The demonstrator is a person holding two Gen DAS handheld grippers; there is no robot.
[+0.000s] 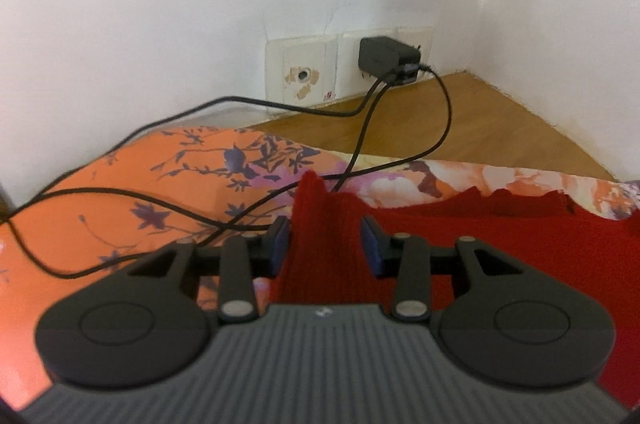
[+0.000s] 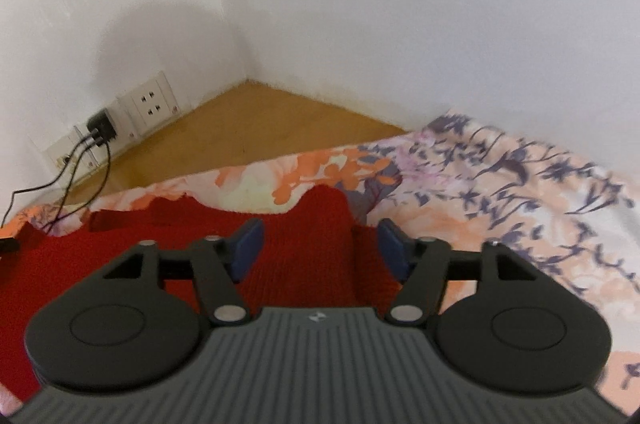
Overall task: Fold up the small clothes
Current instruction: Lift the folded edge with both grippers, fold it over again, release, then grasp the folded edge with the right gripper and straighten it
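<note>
A red knit garment [image 1: 460, 244] lies spread on a floral bedsheet [image 1: 100, 224]. In the left wrist view a bunched ridge of its left edge [image 1: 324, 232] stands up between the blue pads [image 1: 280, 244] of my left gripper [image 1: 326, 244], which is shut on that thick fold. In the right wrist view the same red garment [image 2: 304, 244] shows its right corner. My right gripper [image 2: 320, 248] hovers over that corner, open wide, with its blue pads [image 2: 248, 248] clear of the cloth. The near part of the garment is hidden behind both gripper bodies.
A black charger [image 1: 384, 58] sits in a wall socket plate [image 1: 304, 72], and its black cables [image 1: 180, 208] trail across the sheet left of the garment. Wooden floor [image 2: 256, 128] and white walls close the corner beyond the bed. More sockets [image 2: 150, 104] are on the wall.
</note>
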